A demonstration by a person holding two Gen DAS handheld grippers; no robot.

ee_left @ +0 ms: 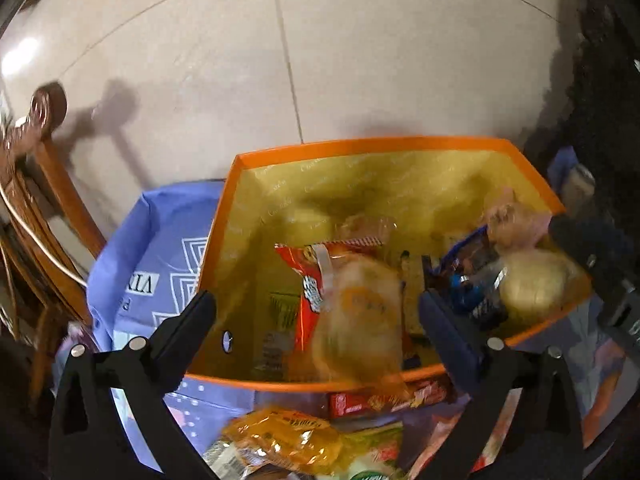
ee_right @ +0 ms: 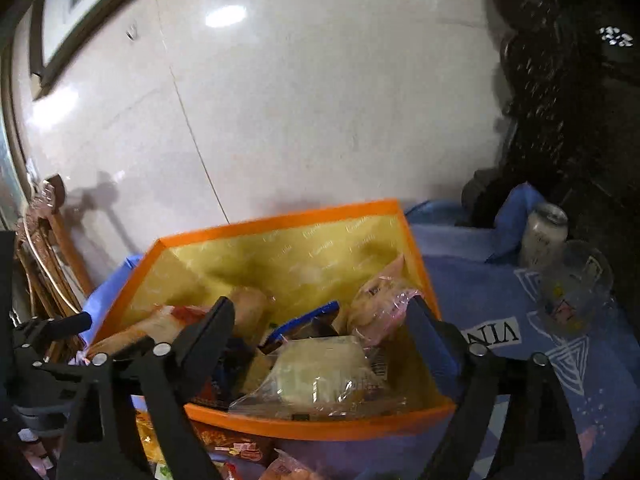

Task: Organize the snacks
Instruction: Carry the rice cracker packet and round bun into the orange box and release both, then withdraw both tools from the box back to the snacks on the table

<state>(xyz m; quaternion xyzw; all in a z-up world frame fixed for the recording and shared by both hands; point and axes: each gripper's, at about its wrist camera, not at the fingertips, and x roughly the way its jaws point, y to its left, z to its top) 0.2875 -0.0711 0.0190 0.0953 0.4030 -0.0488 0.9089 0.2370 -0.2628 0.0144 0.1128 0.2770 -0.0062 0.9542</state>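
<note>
Left gripper [ee_left: 316, 320] spread, right gripper [ee_right: 320, 324] spread, above orange box [ee_left: 360, 145] rim

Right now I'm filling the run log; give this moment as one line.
left gripper: open over orange box | right gripper: open over box | box: holds snack packets | more snacks outside front edge

Clear-wrapped bun [ee_left: 360, 320]: motion-blurring, contents unreadable. Yellow packet [ee_left: 280, 440]: running off the bottom edge. Box [ee_right: 280, 232] lettering: too small to read. Glass jar [ee_right: 576, 288]: blurring, label unreadable.
</note>
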